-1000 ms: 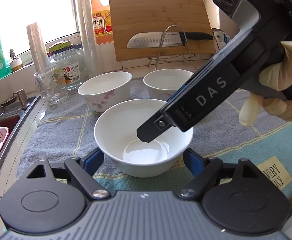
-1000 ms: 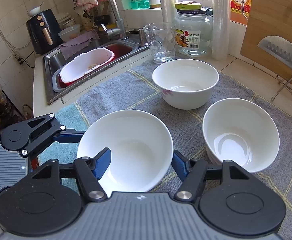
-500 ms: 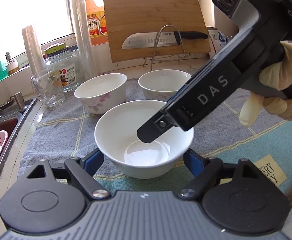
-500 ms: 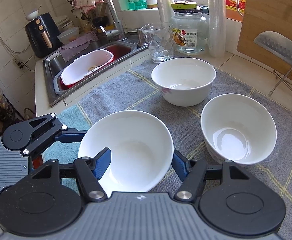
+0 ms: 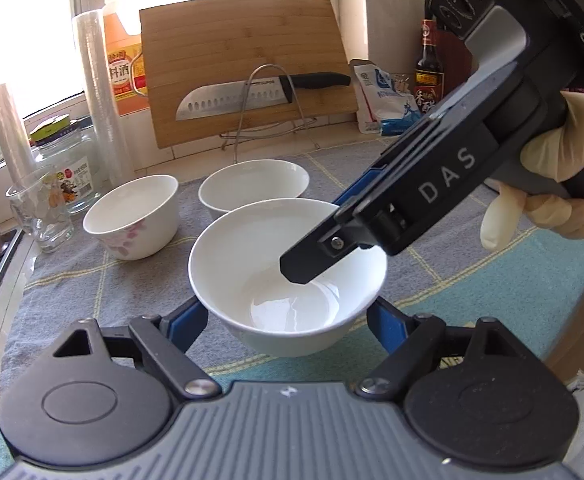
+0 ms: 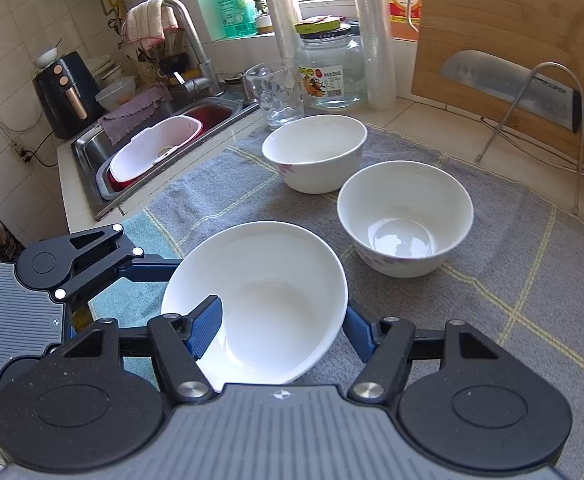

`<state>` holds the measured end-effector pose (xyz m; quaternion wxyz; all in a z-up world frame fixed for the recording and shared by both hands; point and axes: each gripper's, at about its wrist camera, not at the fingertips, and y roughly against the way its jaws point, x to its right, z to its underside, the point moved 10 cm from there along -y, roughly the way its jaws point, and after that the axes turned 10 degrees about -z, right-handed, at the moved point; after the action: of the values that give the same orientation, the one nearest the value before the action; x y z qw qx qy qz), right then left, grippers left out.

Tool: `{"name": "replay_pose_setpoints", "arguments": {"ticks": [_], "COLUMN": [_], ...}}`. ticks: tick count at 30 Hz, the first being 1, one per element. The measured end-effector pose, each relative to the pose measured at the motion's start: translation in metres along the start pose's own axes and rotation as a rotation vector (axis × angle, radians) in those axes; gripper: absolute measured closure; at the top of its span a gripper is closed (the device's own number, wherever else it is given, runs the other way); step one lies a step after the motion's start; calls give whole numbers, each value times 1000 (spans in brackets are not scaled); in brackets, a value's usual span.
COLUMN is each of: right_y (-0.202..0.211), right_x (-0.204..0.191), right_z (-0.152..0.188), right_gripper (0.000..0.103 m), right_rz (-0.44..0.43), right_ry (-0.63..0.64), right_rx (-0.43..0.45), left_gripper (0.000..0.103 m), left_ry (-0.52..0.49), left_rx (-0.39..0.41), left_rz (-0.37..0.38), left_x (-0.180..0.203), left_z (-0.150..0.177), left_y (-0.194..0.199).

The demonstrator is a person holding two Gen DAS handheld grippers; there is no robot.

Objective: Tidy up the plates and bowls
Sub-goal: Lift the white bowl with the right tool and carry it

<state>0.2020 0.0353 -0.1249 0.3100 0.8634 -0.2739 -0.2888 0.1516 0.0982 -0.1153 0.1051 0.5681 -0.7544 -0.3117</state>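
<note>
The counter [image 6: 431,120] carries a grey checked towel [image 6: 511,272], and on the towel stand three white bowls. Two of them, a flowered bowl [image 6: 315,158] nearer the sink and a second bowl [image 6: 405,218] just beside it, rest upright towards the back.

The third, a plain white bowl [image 6: 260,304], sits nearest the person and appears tilted and lifted clear of the towel, though the contact underneath is hidden. It lies directly ahead of both tools.

The right hand-held gripper [image 6: 280,326] grips this bowl by its rim: one blue pad is inside the wall, the other outside, closed down on the porcelain. The left hand-held gripper [image 5: 280,320] faces the same bowl with its fingers spread wide on either side of it, touching nothing that can be seen.

The stacking target, judged from the layout, is the second bowl, which lies forward and to the right of the right-hand tool; that side is nearer.
</note>
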Motion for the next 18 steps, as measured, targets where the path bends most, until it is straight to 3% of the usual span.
{"name": "replay_pose_setpoints", "arguments": {"ticks": [18], "right_y": [63], "right_x": [45], "right_z": [54], "right_gripper": [31], "right_rz": [121], "right_ry": [-115], "right_rx": [8], "left_gripper": [17], "left_ry": [-68], "left_rx": [-14], "left_rz": [177], "left_x": [75], "left_z": [-13], "left_y": [-12]}}
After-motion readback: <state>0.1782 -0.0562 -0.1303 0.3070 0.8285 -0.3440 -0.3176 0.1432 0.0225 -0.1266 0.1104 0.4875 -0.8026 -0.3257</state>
